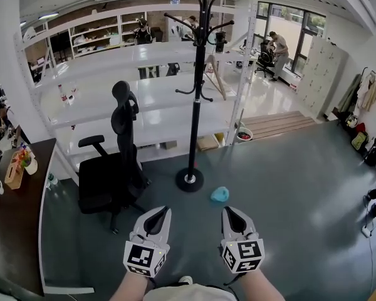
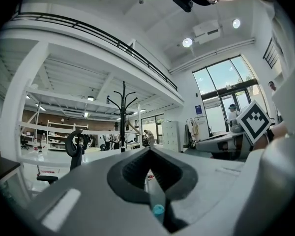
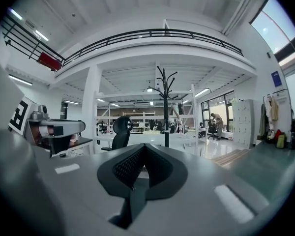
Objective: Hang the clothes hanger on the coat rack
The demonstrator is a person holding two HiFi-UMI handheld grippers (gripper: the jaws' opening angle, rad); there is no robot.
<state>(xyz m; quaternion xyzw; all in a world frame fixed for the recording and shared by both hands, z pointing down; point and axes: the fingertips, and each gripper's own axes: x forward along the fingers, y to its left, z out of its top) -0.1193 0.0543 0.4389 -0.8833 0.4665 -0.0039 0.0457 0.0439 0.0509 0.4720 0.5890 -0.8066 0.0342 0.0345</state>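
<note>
Head view: the left hand-held gripper (image 1: 158, 218) and right hand-held gripper (image 1: 234, 217) are both clenched and empty, held low over the grey floor (image 1: 288, 187). The black rack (image 1: 197, 86) stands ahead of them, with a chair (image 1: 106, 174) to its left and white shelves (image 1: 113, 99) behind. The wooden hanger (image 1: 216, 77) looks hung on its right side. There's a dark tabletop (image 1: 12, 231) far left.

Left gripper view: jaws together, nothing in them, rack (image 2: 123, 117) far off.

Right gripper view: same deal, rack (image 3: 166, 107) well ahead.
</note>
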